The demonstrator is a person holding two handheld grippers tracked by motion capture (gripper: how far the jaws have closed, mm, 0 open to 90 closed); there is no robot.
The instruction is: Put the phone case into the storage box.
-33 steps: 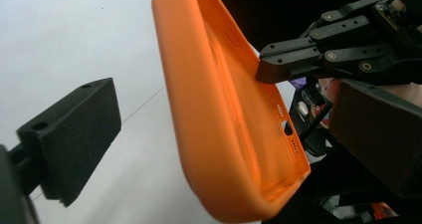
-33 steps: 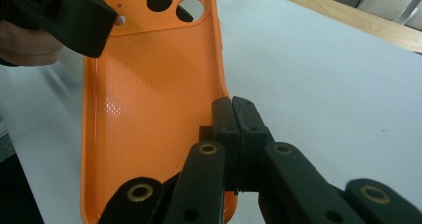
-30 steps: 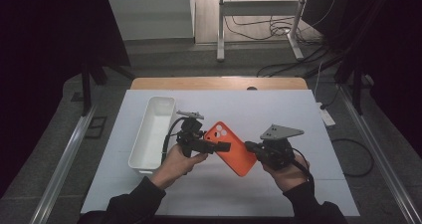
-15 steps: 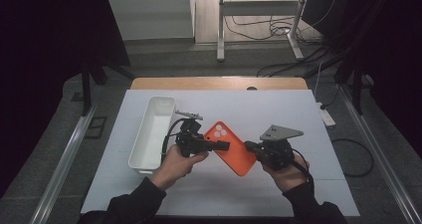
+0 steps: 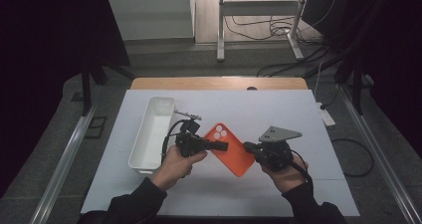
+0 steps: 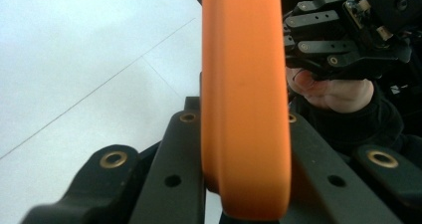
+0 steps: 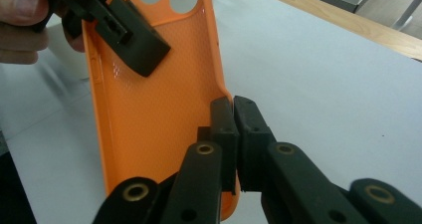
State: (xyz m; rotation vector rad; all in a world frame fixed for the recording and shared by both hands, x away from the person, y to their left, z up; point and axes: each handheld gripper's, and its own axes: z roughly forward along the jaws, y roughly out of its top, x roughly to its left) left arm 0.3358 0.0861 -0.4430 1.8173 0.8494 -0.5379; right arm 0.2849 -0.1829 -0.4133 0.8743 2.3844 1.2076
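An orange phone case [image 5: 230, 152] with camera holes hangs above the white table between two hand-held grippers. My left gripper [image 5: 222, 146] grips its upper left part. Its jaws have just been closing, and in the left gripper view they press on both sides of the case [image 6: 246, 84], which stands edge-on. My right gripper [image 5: 249, 147] is shut on the rim of the case's right edge [image 7: 221, 92]. In the right gripper view the case's inner side [image 7: 149, 119] faces me, and the left gripper's jaw [image 7: 134, 47] lies across its upper part.
A long white tray [image 5: 141, 134] lies at the left, close to the left hand. A white sheet [image 5: 278, 109] covers the table, and a wooden edge [image 5: 219, 83] shows at the far side. A power strip [image 5: 327, 117] lies off the right edge.
Both hands and the case keep their places. The left gripper's jaws look drawn closer together on the case than a second ago.
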